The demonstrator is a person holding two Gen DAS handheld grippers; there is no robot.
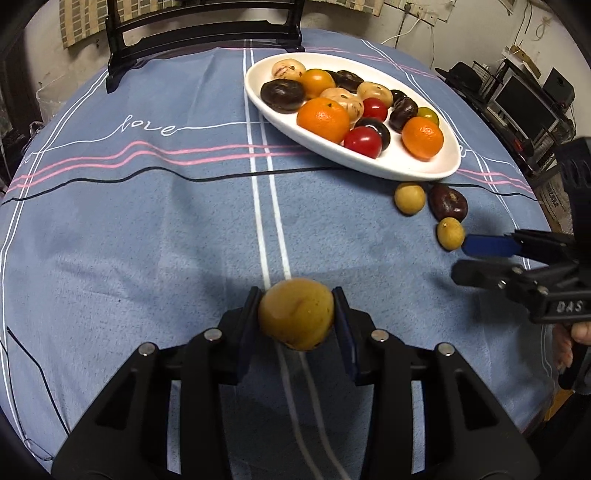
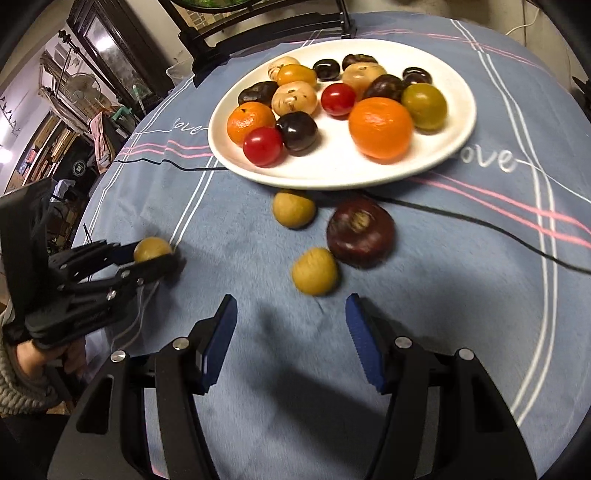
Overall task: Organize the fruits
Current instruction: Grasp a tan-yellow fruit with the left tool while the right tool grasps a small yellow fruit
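Left claw (image 1: 297, 314) clenched on small round yellow-brown fruit (image 1: 296, 313), above the blue-cloth worktop (image 1: 147, 229), near of the white oval plate (image 1: 406, 166). Right claw (image 2: 291, 339) released, empty. Judgement: carry level over plate's bare near end, lower, then release.

The tablecloth (image 1: 147, 221) carries stitched "love" script; the right gripper (image 1: 480, 258) body reads "DAS".

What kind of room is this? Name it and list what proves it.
Probably a lived-in home dining area: a round table under a blue "love" tablecloth, a dark wooden chair pushed against it, and a white plate of fruit, with cluttered household shelves behind.
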